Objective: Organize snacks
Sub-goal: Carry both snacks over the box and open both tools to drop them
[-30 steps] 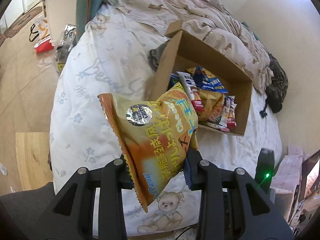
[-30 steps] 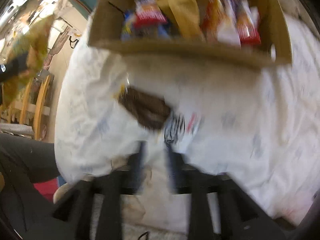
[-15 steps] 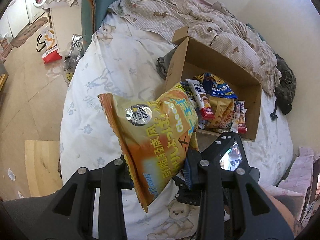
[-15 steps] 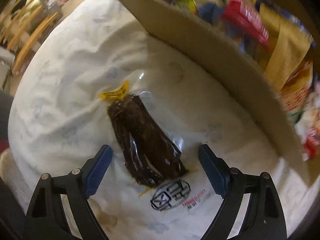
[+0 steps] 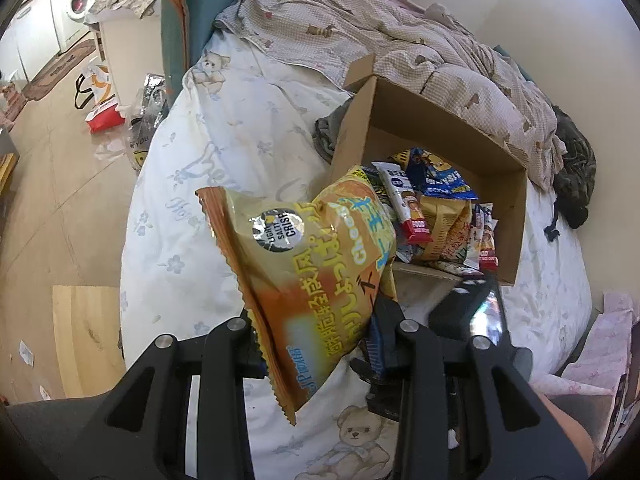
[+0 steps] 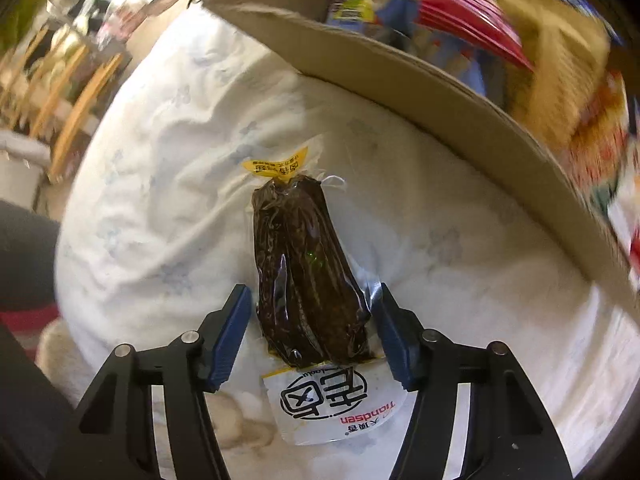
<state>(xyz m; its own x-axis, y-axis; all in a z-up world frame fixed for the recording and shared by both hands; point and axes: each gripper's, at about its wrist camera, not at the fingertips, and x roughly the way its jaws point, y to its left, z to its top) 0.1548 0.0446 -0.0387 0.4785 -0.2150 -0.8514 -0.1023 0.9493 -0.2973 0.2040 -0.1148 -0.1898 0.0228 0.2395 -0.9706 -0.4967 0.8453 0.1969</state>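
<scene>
Both tools are showing the same build. The left gripper (image 5: 316, 344), along the lower edge of its frame, is presenting matte black angular finger arms with triangular cut-outs and round silver screw heads at the pivots. The right gripper (image 6: 312, 336), low in its frame, is carrying ribbed blue pads (image 6: 230, 336) on the inner faces of its fingers.

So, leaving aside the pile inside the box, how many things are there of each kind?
Chip bag, orange and yellow: 1
Dark pack, lying on the bed: 1
Cardboard box: 1
Total: 3
The snacks in the box overlap too much to count.
</scene>
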